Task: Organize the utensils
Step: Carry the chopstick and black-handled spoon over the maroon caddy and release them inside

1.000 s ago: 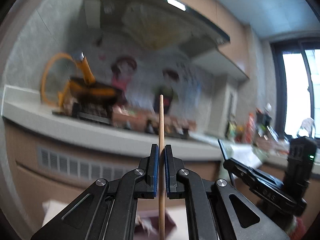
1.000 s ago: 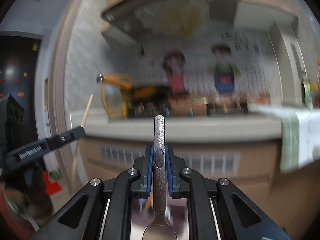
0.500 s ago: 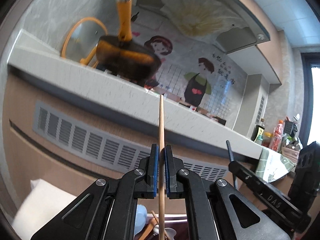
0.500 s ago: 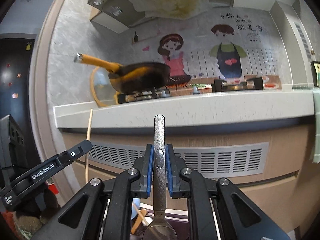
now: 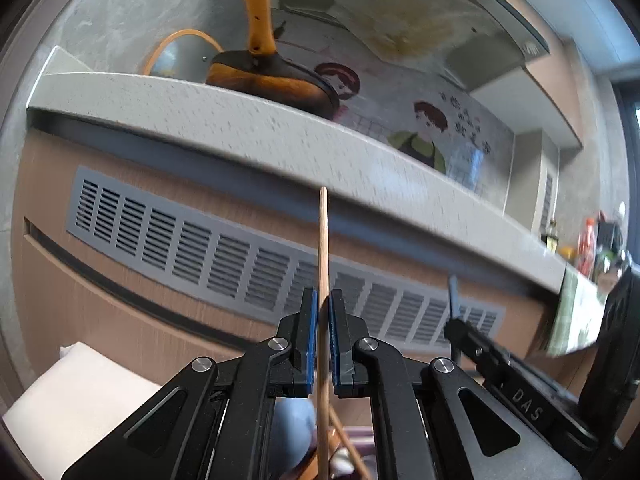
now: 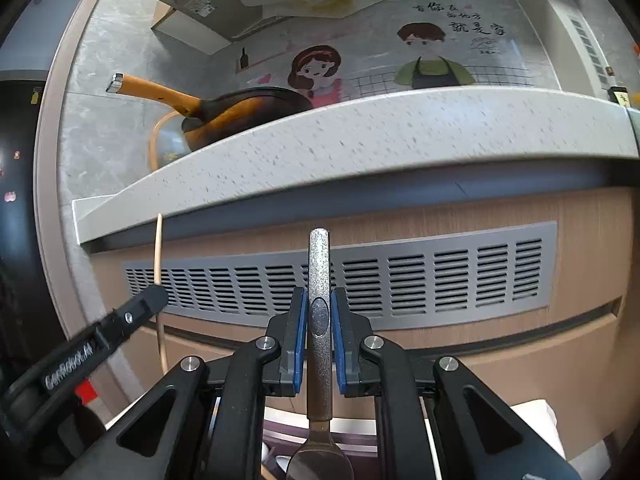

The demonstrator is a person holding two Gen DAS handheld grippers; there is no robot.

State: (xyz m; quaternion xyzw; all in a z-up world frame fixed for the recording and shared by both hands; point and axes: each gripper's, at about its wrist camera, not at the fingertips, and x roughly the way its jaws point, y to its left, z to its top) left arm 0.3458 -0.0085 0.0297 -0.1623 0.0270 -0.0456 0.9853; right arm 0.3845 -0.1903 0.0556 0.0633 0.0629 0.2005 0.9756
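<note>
My left gripper (image 5: 323, 298) is shut on a thin wooden chopstick (image 5: 322, 248) that stands upright between the blue pads. My right gripper (image 6: 319, 300) is shut on a metal spoon (image 6: 319, 264), handle up, bowl hanging below the fingers. The left gripper (image 6: 156, 294) with its chopstick (image 6: 158, 248) shows at the left of the right wrist view; the right gripper (image 5: 454, 322) shows at the right of the left wrist view. Below the left fingers I see more wooden utensils (image 5: 344, 440) and a light blue object (image 5: 296, 428), partly hidden.
A speckled grey countertop edge (image 5: 280, 140) runs across both views above a cabinet front with a grey vent grille (image 6: 400, 276). An orange-handled pan (image 6: 224, 108) sits on the counter. A white cloth (image 5: 80, 392) lies low left. A dark purple tray rim (image 6: 360, 438) shows under the spoon.
Both grippers have moved down: the countertop and pan have risen in view and the cabinet grille now fills the middle. Both still hold their utensils.
</note>
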